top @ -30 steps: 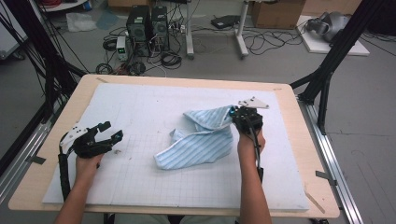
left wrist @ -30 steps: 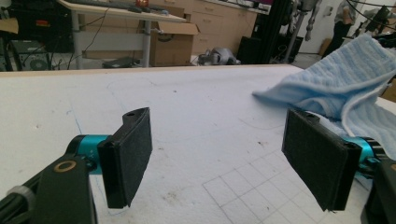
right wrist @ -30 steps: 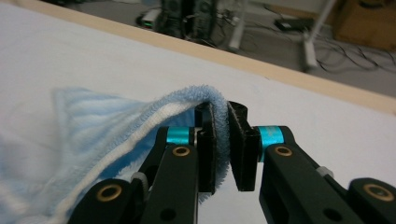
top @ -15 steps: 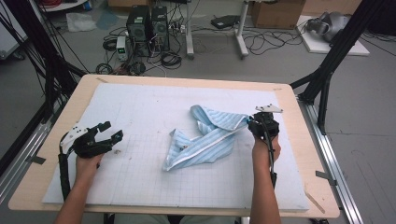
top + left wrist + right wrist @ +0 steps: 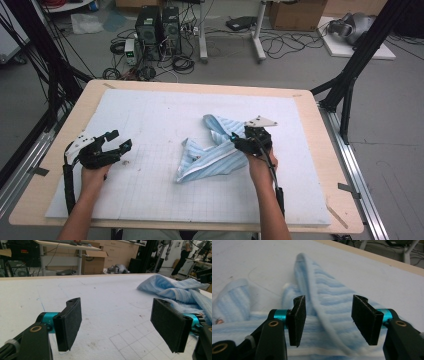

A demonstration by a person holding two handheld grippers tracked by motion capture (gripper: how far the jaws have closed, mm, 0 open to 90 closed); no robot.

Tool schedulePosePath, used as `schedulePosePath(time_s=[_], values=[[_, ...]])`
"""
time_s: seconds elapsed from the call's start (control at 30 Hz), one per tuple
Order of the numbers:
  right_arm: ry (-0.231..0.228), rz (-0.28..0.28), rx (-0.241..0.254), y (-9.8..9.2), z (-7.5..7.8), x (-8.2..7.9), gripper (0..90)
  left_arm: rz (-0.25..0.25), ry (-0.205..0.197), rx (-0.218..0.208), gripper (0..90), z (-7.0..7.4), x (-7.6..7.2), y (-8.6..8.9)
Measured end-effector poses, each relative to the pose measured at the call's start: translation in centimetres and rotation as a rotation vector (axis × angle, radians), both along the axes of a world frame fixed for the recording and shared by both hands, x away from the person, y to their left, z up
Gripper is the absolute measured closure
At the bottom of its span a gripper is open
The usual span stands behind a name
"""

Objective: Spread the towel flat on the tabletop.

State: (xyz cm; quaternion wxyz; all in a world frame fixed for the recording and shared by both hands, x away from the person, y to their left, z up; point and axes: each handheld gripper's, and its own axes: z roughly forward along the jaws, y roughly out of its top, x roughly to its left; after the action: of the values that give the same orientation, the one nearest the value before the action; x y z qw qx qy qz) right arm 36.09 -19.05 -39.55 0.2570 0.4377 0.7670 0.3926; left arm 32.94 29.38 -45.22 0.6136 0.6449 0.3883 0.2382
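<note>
- The left gripper [image 5: 116,141] sits near the left edge of the white mat [image 5: 150,115], in the same place as a second ago, its jaws spread wide with nothing between them.
- From the left gripper view, the bare mat lies ahead of its pads [image 5: 71,322] and the towel [image 5: 175,290] is off to one side, well apart.
- The blue striped towel [image 5: 210,157] lies rumpled on the mat right of centre. A second ago it was a rounder bundle; now it is pulled out into a long crooked strip.
- The right gripper [image 5: 240,143] is at the towel's right end. Its jaws have just been opening and now stand apart over a raised fold [image 5: 324,297], with the pads not pressing it.
- By my reading, the towel has been let go after a tug, so a fresh grip on a corner seems next.
- Nothing on the mat blocks either hand; the towel's own folds hide its corners.
</note>
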Motion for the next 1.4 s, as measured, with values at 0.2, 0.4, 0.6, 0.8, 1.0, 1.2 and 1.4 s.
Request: schedulePosePath(time_s=[0.2, 0.4, 0.6, 0.8, 1.0, 1.2, 1.4], values=[[0.011, -0.069, -0.029, -0.6, -0.4, 0.2, 43.6, -0.018, 0.022, 0.036, 26.6, 0.1, 0.3, -0.3], [-0.012, -0.157, -0.007, -4.0, -0.6, -0.5, 43.9, -0.116, 0.049, 0.08, 29.7, 0.9, 0.6, -2.1], [-0.029, -0.215, 0.005, -6.1, -0.7, -1.2, 42.6, -0.295, 0.037, 0.117, 31.1, 3.2, 1.1, -6.8], [-0.025, -0.254, 0.041, -7.6, -1.2, -2.2, 41.9, -0.476, 0.039, 0.135, 29.0, 4.7, 1.9, -13.1], [-0.015, -0.27, 0.057, -8.6, -1.6, -2.6, 41.9, -0.594, 0.047, 0.188, 29.1, 4.5, 2.1, -18.1], [-0.011, -0.272, 0.061, -8.7, -1.7, -2.8, 41.8, -0.633, 0.102, 0.258, 27.7, 3.2, 2.4, -21.2], [-0.007, -0.268, 0.06, -8.6, -2.0, -2.8, 41.7, -0.638, 0.157, 0.369, 26.6, 1.5, 2.8, -23.1]])
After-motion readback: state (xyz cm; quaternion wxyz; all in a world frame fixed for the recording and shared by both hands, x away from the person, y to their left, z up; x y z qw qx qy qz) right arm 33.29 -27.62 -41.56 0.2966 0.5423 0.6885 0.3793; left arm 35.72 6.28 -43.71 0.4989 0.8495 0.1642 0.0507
